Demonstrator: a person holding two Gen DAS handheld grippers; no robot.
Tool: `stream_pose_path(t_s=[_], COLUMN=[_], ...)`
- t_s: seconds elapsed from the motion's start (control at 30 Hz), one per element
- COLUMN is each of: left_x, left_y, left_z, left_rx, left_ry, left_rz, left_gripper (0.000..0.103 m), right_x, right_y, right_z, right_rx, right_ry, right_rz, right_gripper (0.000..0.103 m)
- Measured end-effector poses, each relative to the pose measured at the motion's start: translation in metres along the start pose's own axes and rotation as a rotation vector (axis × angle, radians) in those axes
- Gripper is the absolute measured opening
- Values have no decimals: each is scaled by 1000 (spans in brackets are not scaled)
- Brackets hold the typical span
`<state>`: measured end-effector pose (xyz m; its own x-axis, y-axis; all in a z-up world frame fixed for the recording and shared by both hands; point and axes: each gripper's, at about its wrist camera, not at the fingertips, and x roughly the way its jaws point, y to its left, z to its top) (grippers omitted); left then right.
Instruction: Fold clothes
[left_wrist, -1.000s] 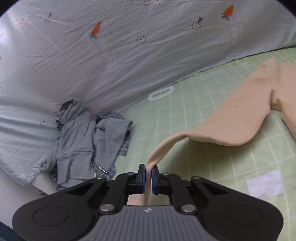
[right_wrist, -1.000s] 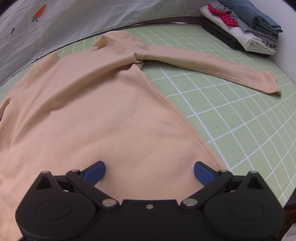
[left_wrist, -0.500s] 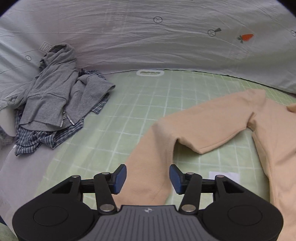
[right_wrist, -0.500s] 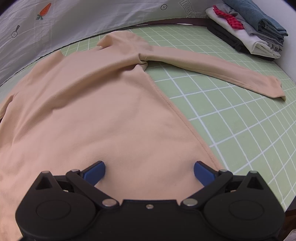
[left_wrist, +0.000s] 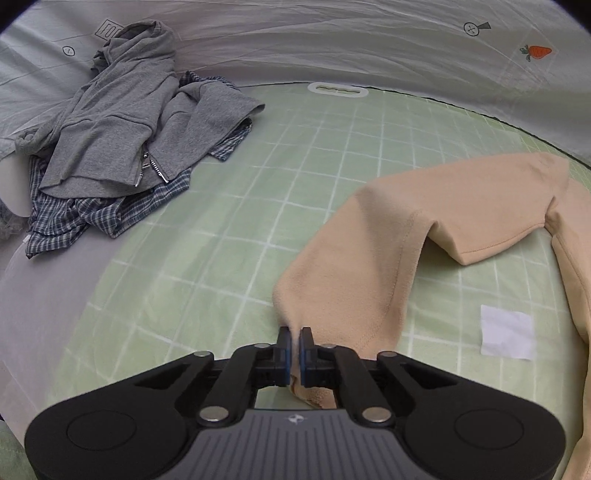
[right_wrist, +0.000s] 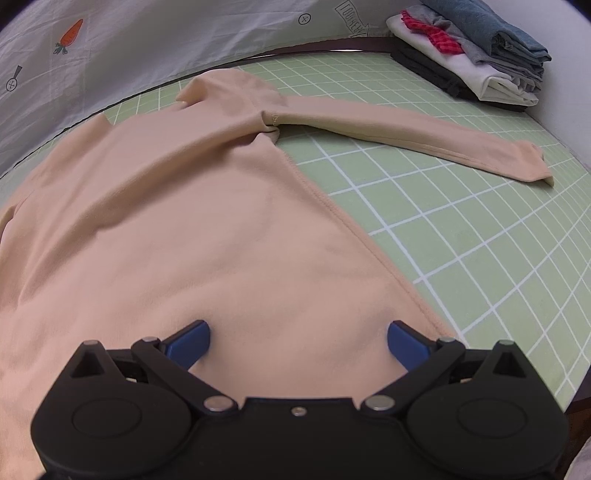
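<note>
While pitched down — left hand-held gripper (left_wrist: 294, 334) just clenched on sleeve (left_wrist: 369, 258) | right hand-held gripper (right_wrist: 298, 334) released

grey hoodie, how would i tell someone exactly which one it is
Find the green grid mat, then the heap of clothes at its far left corner. The grey hoodie lies on top, over a blue checked shirt; it alone is plain grey and has a metal zip.

Pale green grid mat (right_wrist: 461, 236) covers the work surface, with a wrinkly grey carrot-print sheet (left_wrist: 332, 40) draped up behind it.
</note>
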<state>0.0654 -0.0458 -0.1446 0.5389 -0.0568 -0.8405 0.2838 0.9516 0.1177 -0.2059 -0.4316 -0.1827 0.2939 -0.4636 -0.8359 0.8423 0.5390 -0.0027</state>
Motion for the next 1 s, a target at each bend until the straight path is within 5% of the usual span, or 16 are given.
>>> stream_pose_path(t_s=[0.13, 0.47, 0.73, 1.0], left_x=[4, 3, -24, -47], left_y=[25, 47, 30, -27], left_z=[-1, -9, -10, 0], left_rx=[-25, -120, -175, -178], left_ry=[13, 41, -14, -77], left_rz=[93, 129, 114, -6], left_gripper=[6, 13, 39, 53], right_x=[-1, 0, 5, 8], right_y=[1, 0, -6, -19], right_z=[-1, 3, 18, 73], right_rx=[12, 2, -105, -210], right_ry=[-4, 5, 48, -59], right_rz=[-10, -1, 67, 105], right_gripper=[103, 103, 103, 103])
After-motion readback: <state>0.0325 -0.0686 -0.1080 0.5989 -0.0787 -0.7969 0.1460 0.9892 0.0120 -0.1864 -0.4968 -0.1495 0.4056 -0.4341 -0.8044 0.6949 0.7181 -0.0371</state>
